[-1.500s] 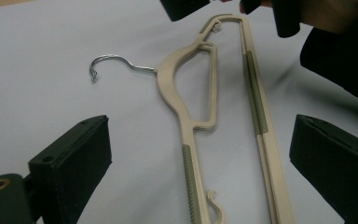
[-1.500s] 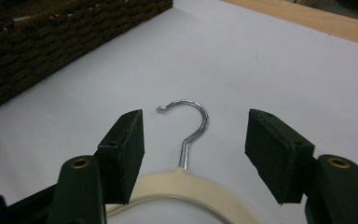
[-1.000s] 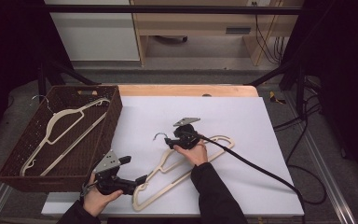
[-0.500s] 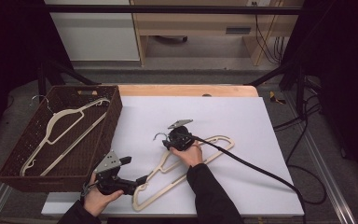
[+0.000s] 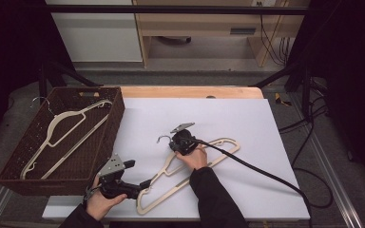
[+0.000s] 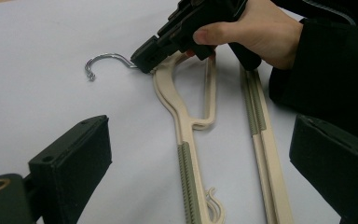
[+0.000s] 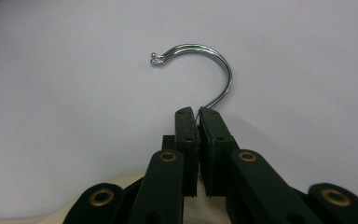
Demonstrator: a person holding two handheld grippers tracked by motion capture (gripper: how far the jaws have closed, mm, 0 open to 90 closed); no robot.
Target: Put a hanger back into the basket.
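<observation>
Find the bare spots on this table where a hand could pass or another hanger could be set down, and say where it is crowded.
Bare: the white board beyond the hanger, toward the wooden edge, and its right side past the cable. A narrower strip lies between the wicker basket and the metal hook. Crowded: the near centre and left, where the right gripper, the left gripper and the hanger meet.

Brown wicker basket [image 5: 105, 137] at table's left, cream hanger [image 5: 57, 128] inside; white table [image 5: 247, 118].

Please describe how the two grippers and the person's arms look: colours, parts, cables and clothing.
Both the left gripper and the right gripper are black, with brass-coloured rivets and a grey three-cornered plate on top. A thick black cable trails from the right one. The sleeves are black.
</observation>
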